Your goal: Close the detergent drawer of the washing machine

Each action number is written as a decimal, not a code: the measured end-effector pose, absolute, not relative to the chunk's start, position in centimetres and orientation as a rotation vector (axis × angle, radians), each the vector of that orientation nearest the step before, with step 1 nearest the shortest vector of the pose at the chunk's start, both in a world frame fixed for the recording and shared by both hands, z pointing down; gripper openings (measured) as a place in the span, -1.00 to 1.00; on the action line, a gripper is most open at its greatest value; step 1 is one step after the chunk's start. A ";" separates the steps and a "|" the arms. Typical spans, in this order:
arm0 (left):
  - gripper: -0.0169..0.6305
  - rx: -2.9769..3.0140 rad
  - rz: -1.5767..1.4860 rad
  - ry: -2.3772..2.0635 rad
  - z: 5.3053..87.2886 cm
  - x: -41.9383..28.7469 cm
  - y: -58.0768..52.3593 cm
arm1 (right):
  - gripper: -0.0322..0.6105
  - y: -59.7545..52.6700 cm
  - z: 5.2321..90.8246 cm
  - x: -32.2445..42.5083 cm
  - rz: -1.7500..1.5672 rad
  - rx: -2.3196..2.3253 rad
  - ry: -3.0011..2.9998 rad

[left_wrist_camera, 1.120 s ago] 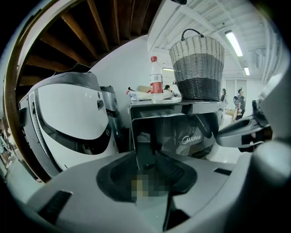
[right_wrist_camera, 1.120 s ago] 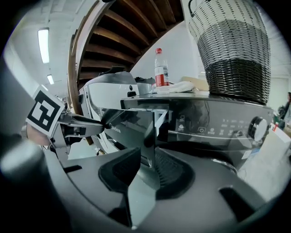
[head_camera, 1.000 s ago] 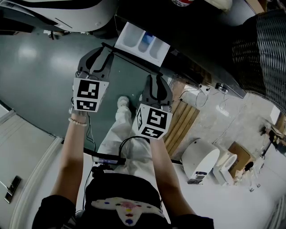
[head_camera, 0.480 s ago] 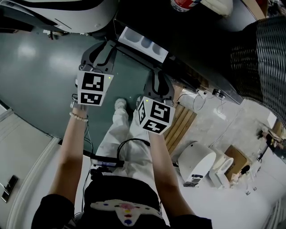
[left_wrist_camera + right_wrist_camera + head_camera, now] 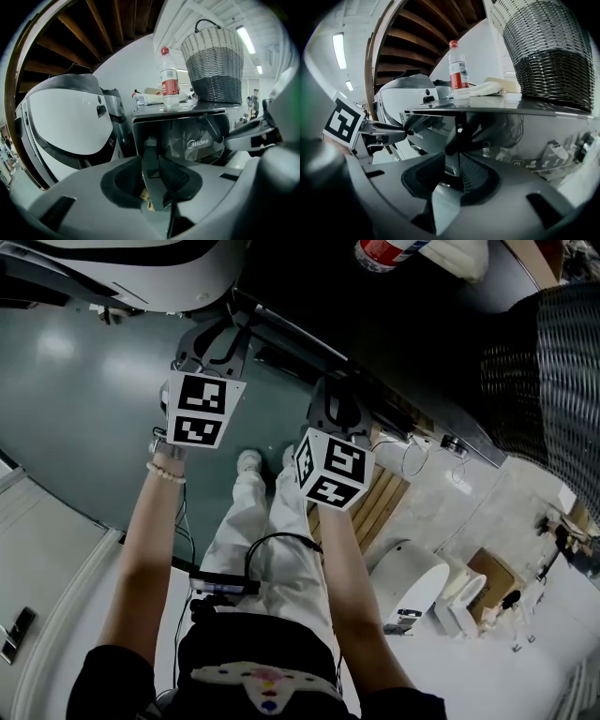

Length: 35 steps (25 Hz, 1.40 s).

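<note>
**Finding:** the detergent drawer [image 5: 190, 140] is found pushed home in the upper front of the washing machine [image 5: 506, 126]. Its white compartments, exposed a second ago in the head view, are no longer seen.

**Left gripper** [image 5: 150, 159]: it is held just before the drawer front. Its jaws have just been narrowed, a slit is left between the pads [image 5: 172, 176], and nothing is caught there.

**Right gripper** [image 5: 451, 157]: it is held near the control panel [image 5: 553, 152], with jaws slightly parted and empty.

Contact with the panel cannot be confirmed. The closing is judged complete, and only withdrawal of both grippers is required.
</note>
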<state>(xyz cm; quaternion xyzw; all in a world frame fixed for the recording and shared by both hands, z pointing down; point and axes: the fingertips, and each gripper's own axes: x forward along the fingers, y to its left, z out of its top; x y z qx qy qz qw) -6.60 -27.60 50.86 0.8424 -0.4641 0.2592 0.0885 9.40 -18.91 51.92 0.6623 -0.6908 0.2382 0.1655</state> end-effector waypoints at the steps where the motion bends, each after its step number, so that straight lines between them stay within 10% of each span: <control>1: -0.62 2.502 0.771 -1.381 50.9 -6.5 -27.8 | -0.59 -19.1 51.9 9.5 0.680 1.884 -1.971; 35: -0.69 2.443 0.697 -1.389 47.1 -3.2 -25.6 | -0.81 -17.1 47.6 11.3 0.619 1.739 -2.113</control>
